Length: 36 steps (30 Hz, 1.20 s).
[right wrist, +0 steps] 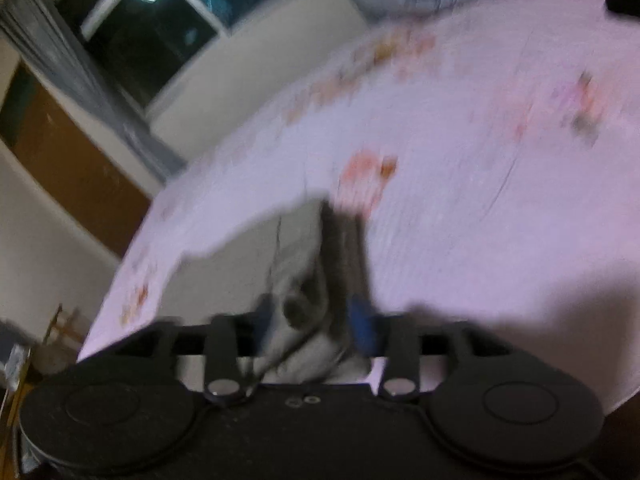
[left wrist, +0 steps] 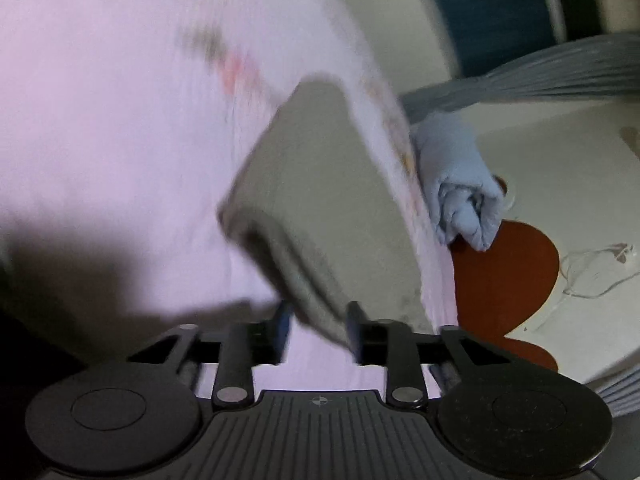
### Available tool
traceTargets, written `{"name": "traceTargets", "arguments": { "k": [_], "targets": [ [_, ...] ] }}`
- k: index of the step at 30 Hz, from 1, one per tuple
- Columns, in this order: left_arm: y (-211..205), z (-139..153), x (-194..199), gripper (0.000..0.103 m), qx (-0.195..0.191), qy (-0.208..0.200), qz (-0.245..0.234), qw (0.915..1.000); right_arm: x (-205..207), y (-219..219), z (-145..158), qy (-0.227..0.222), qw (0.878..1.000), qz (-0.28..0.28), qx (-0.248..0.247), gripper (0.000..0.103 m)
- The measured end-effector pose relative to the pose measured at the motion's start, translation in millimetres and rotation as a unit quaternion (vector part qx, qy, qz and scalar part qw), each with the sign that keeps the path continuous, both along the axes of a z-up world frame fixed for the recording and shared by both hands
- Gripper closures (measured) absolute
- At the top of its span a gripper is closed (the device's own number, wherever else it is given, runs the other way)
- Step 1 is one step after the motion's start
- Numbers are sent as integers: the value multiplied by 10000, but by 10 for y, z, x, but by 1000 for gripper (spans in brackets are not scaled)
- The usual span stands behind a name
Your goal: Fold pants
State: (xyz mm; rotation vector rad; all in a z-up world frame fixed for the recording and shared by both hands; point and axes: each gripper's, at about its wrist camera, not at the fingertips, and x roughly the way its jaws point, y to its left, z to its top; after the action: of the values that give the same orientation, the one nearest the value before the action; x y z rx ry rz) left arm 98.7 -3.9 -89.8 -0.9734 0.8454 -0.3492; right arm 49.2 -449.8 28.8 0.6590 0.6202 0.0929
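The grey pants hang lifted above a pink floral bedsheet. My left gripper is shut on a thick edge of the pants, which rise away from it, blurred by motion. In the right wrist view my right gripper is shut on a bunched part of the pants, with a drawstring hanging near the fingers. The pink bedsheet spreads beyond it.
A rolled light blue cloth lies at the bed's edge, above a red-brown floor mat. A white cable lies on the floor. A window, grey curtain and brown door are to the left.
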Motion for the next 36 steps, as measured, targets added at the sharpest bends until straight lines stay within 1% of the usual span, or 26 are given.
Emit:
{"name": "traceTargets", "arguments": {
  "k": [1,2,4,6,7,8,9,10,12,15,17,20,21,22,23,24,26,28,29,30,31,32,33,34,35,36],
  "targets": [
    [85,113,14,52,251,-157,132,9995,4,-34,18,11,10000,-8,30,39],
    [152,198,53,42,444,-308,208,9983,32,-47,25,100,9999,15,48,42],
    [241,328,206,40,782,-441,306,9955,72,-27,9,60,9998,25,184,43],
    [260,437,435,38,1212,-505,188,9912,169,37,-49,391,9992,-66,99,40],
    [266,471,534,37,1345,-472,139,9897,224,54,-119,600,9980,4,219,39],
    [268,497,625,37,1407,-484,83,9888,243,70,-197,831,9959,95,337,39],
    [269,512,679,37,1426,-462,102,9886,248,83,-246,937,9945,74,460,42],
    [291,509,705,37,1417,-415,113,9890,210,79,-282,911,9937,42,650,43],
    [327,465,713,37,1398,-396,73,9894,176,44,-369,1137,9879,-140,1044,42],
    [301,387,656,37,1401,-308,56,9896,137,-31,-510,1261,9728,-225,1929,41],
    [324,297,629,37,1381,-239,63,9901,160,-9,-565,1256,9667,-148,2226,40],
    [316,227,636,37,1365,-141,39,9905,235,18,-616,1263,9617,-236,2421,38],
    [304,214,637,37,1388,-119,6,9902,278,33,-609,1239,9614,-246,2443,44],
    [295,201,634,37,1415,-93,-9,9899,300,48,-581,1217,9641,-258,2344,54],
    [296,176,631,37,1403,-79,-20,9901,328,78,-534,1178,9698,-165,2130,71],
    [296,161,629,37,1381,-62,-32,9904,344,110,-475,1060,9760,-60,1902,79],
    [303,139,616,37,1382,-56,-27,9904,350,218,-284,678,9892,293,1270,82],
    [312,110,601,37,1344,-43,-28,9909,313,331,-113,161,9953,648,701,82],
    [310,97,598,37,1339,-35,-37,9910,301,406,-63,-40,9960,844,276,82],
    [307,90,596,37,1349,-38,-65,9908,306,484,-63,-94,9942,1024,-302,83],
    [299,89,597,37,1374,-47,-88,9905,347,565,-143,95,9881,1152,-1012,82],
    [284,101,606,37,1430,-63,-138,9896,404,539,-275,413,9862,1143,-1126,82],
    [267,123,608,37,1520,-90,-171,9882,436,463,-364,582,9884,1086,-889,82],
    [248,158,606,37,1677,-138,-188,9856,450,399,-361,567,9910,1019,-661,81],
    [227,195,605,37,1856,-195,-212,9822,441,364,-308,487,9927,909,-618,76],
    [204,235,601,37,2029,-264,-228,9786,415,337,-245,391,9941,810,-606,75]
  ]
}}
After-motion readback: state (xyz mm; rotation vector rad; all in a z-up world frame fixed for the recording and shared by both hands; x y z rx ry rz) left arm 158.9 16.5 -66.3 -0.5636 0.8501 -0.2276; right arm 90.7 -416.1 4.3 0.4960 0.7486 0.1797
